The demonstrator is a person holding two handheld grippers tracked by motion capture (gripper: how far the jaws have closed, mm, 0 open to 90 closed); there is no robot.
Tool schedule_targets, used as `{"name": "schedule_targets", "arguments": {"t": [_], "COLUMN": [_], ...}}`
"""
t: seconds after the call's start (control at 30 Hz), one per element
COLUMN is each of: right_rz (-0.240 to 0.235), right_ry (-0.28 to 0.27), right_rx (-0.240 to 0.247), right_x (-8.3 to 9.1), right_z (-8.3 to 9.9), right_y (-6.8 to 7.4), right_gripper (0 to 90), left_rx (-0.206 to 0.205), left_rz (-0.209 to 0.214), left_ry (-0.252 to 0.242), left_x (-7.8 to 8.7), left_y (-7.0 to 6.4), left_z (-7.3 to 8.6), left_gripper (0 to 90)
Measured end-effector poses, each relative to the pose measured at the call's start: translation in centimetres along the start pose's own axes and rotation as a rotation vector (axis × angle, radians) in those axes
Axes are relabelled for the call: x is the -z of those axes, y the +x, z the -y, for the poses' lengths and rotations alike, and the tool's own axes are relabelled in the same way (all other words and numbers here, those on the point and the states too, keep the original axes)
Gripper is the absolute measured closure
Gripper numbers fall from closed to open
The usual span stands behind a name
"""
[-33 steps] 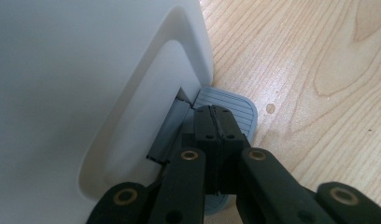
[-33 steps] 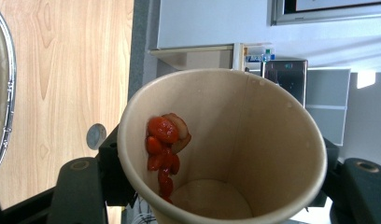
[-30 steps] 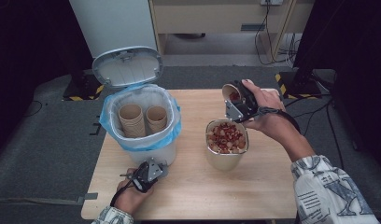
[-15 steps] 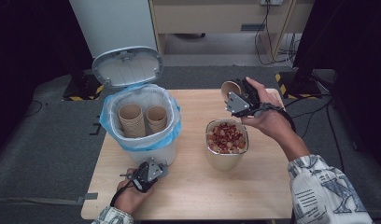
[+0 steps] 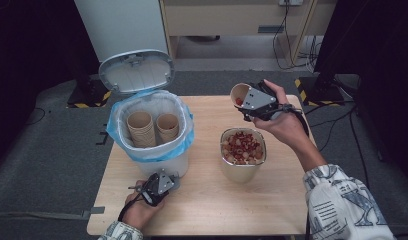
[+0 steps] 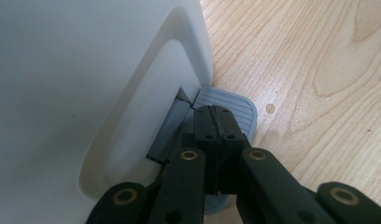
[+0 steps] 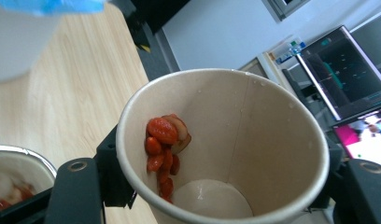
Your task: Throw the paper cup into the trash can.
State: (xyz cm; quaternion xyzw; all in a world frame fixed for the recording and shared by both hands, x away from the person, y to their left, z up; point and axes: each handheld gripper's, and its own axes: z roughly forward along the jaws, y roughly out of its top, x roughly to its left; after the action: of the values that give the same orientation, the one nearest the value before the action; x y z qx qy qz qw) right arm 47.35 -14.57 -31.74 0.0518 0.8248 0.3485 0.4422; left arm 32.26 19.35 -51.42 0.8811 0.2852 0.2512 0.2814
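A white pedal bin with a blue liner stands at the table's left, its lid up. Two empty paper cups stand inside it. My left gripper is shut, its tips resting on the bin's grey pedal. My right gripper is shut on a tilted paper cup held above the table's far side. Red food scraps cling to the cup's inner wall. A metal container full of scraps stands below and in front of that cup.
The wooden table has bare room at its front and right. Behind it are a grey floor with cables, a white cabinet and black stands. A screen shows in the right gripper view.
My right gripper has carried the paper cup a little left and back, away from the metal container. The left gripper stays on the pedal and the lid stays up.
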Motion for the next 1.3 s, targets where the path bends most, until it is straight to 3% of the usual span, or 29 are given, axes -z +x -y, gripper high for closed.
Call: {"name": "schedule_targets", "arguments": {"t": [0.13,0.4,0.43,0.73,1.0,1.3], "right_rz": [-0.029,-0.062,-0.073,-0.119,-0.164,-0.193], "right_ry": [-0.047,-0.112,-0.128,-0.172,-0.239,-0.266], "right_rx": [-0.094,-0.189,-0.220,-0.277,-0.379,-0.392], "right_x": [-0.1,-0.2,-0.2,-0.1,0.0,-0.1], "right_z": [-0.4,-1.2,-1.5,-2.8,-3.7,-4.7], "right_y": [-0.3,-0.8,-0.8,-0.9,-1.2,-1.0], "right_gripper": [30.5,30.5,30.5,30.5,30.5,30.5], "left_rx": [0.001,-0.003,-0.003,-0.003,-0.004,-0.004], "left_rz": [0.001,0.000,0.000,-0.001,0.000,-0.002], "left_ry": [0.002,0.006,0.006,0.004,0.005,0.004], "left_x": [0.0,0.0,0.0,0.0,0.0,0.0], "left_y": [0.0,0.0,0.1,0.0,0.0,0.0], "left_z": [0.0,0.0,0.0,0.0,0.0,0.0], "left_gripper": [89.1,89.1,89.1,89.1,89.1,89.0]}}
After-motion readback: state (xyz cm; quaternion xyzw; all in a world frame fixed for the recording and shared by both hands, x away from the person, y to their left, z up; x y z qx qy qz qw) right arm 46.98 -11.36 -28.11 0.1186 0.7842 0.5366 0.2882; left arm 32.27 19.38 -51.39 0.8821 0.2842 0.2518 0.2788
